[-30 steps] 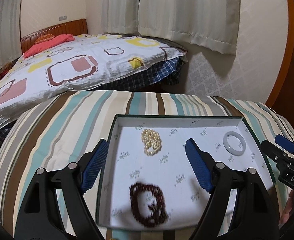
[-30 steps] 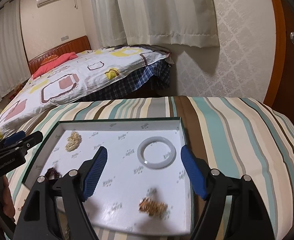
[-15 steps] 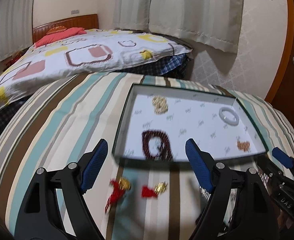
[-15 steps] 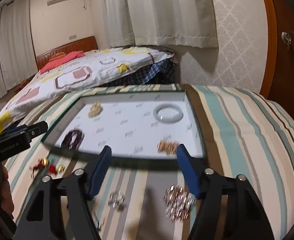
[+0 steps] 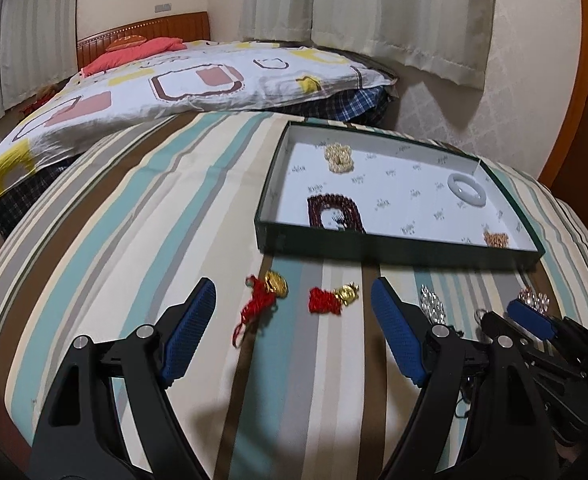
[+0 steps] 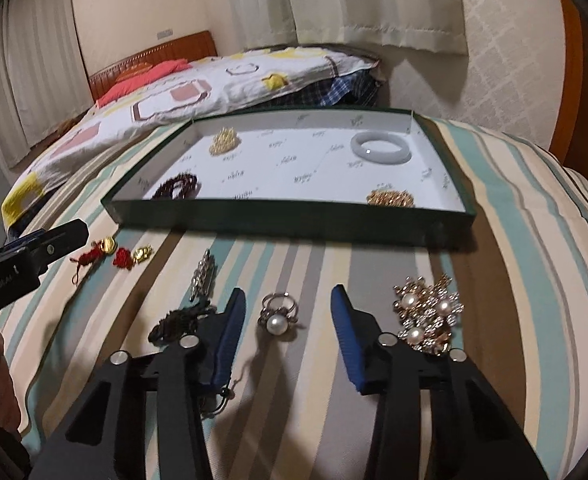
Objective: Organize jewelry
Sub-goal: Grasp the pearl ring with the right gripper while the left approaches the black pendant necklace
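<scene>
Two grippers are hovering low over a striped bedspread (image 6: 513, 208), just in front of a shallow green tray (image 6: 294, 222) with a white printed lining. Four pieces are lying inside the tray: a pale jade bangle (image 6: 380, 147) near its far right corner, a pearl cluster (image 5: 338, 157) at the far left, a dark red bead bracelet (image 5: 335, 213) by the near left wall, and a gold chain piece (image 6: 389, 198) by the near right wall. Several more pieces are sitting loose on the bedspread, outside the tray. The right gripper (image 6: 288, 322) is narrowing its blue pads around a pearl ring (image 6: 278, 316), which is lying between them without being touched by either pad. A pearl-and-crystal brooch (image 6: 427, 316) is resting just to the right of that gripper, and a silver crystal piece (image 6: 202, 274) and a dark cord (image 6: 180, 322) are lying to its left. The left gripper (image 5: 294, 332) is holding its jaws spread wide with nothing between the pads, pointing toward two red knotted charms with gold ornaments (image 5: 301, 296) that are lying ahead of it near the tray's front wall.
</scene>
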Tool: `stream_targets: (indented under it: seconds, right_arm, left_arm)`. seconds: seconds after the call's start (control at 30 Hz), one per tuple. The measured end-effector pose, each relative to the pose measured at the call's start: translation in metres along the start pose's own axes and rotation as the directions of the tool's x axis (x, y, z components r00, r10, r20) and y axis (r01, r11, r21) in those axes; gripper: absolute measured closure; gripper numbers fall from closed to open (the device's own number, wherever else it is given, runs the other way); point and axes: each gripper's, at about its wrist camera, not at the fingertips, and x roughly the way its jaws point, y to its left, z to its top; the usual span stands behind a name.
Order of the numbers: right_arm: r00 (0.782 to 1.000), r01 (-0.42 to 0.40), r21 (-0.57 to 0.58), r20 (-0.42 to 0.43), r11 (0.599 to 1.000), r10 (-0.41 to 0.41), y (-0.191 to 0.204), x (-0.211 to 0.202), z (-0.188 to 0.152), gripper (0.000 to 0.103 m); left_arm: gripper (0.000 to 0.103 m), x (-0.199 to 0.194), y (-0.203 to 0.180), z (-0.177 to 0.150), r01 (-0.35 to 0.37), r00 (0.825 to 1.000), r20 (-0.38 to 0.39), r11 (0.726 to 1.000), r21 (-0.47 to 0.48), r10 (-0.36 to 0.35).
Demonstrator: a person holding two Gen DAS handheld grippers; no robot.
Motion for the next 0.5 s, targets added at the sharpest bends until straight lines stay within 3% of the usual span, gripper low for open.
stream_targets:
  seconds: [0.13,0.5]
  right_arm:
    - [1.000,-0.004,-0.008,-0.023,1.000,0.004,0.002,0.002,-0.006,0.081]
    - [1.000,0.015,0.031,0.015,0.999,-0.015,-0.016,-0.026,-0.017,0.081]
  left_arm:
    - [0.025,-0.001,-0.005,-0.005,0.006,1.000,-0.004,1.000,0.010,-0.006]
    - [0.025,-0.014,-0.040,-0.029,0.064,0.998,-0.009,0.996,0.062,-0.064]
